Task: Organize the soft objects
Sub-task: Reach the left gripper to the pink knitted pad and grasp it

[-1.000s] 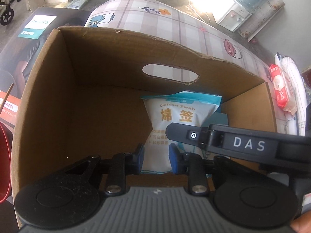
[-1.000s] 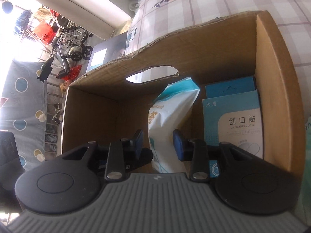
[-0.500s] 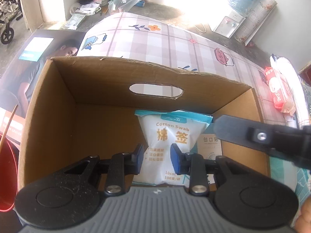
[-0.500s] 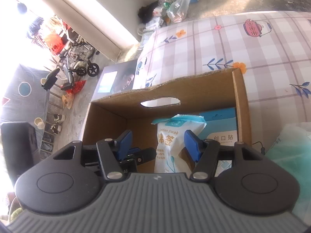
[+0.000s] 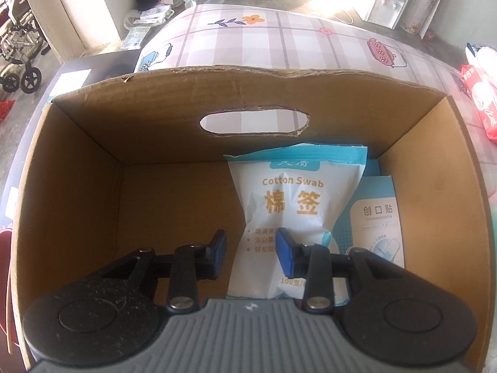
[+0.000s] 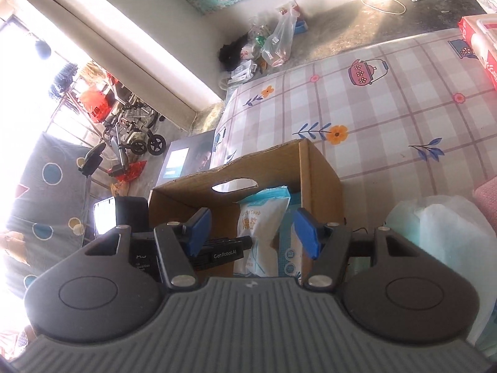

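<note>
Ahead of your left fingers (image 5: pixel 285 250) stands the box (image 5: pixel 74 192), open on top, on the cloth (image 5: pixel 279 40). In it, the swab bag (image 5: pixel 292 199) stands upright just past your left gripper's right finger, against the far wall under the handle hole (image 5: pixel 253 120). The plaster pack (image 5: pixel 377 217) stands to the right of the bag, touching it, near the right wall. Left of your left finger the box floor is bare. Ahead of your right fingers (image 6: pixel 306 233) sits the same box, with a plastic bag (image 6: pixel 441 233) to their right, outside the box.
</note>
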`<control>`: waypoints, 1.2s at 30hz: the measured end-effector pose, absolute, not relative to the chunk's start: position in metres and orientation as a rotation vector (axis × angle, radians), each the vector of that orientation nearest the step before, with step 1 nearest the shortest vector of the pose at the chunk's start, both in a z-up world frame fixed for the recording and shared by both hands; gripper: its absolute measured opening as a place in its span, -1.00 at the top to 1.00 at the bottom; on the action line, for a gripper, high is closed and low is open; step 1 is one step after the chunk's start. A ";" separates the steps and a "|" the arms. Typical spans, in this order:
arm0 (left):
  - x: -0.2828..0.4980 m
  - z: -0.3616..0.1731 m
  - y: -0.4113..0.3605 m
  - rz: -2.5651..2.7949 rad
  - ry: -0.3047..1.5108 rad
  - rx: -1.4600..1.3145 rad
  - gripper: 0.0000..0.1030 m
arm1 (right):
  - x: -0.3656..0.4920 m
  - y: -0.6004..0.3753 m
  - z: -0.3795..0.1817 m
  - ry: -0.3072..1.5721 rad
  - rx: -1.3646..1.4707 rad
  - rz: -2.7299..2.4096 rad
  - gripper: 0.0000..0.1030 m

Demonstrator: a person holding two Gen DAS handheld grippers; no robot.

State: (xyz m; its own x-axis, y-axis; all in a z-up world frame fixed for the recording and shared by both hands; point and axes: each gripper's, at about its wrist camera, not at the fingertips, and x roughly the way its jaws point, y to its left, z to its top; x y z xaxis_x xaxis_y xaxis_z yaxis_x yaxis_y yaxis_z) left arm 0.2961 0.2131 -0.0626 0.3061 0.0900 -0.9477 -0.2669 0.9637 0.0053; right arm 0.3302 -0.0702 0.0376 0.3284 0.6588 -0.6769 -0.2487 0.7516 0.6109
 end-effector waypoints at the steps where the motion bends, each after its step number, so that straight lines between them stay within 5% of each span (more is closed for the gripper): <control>1: 0.295 -0.062 0.213 0.243 1.241 -0.164 0.29 | 0.329 -0.074 0.036 1.084 0.444 0.614 -0.15; 17: 0.239 0.057 0.170 0.121 0.935 -0.196 -0.21 | 0.317 -0.197 0.057 0.999 0.478 0.517 -0.16; 28: 0.279 0.042 0.017 -0.227 1.005 -0.060 -0.18 | 0.325 -0.310 0.008 1.056 0.594 0.347 -0.16; 36: 0.324 -0.006 -0.053 -0.324 1.177 -0.083 0.19 | 0.360 -0.348 -0.033 1.147 0.654 0.292 -0.13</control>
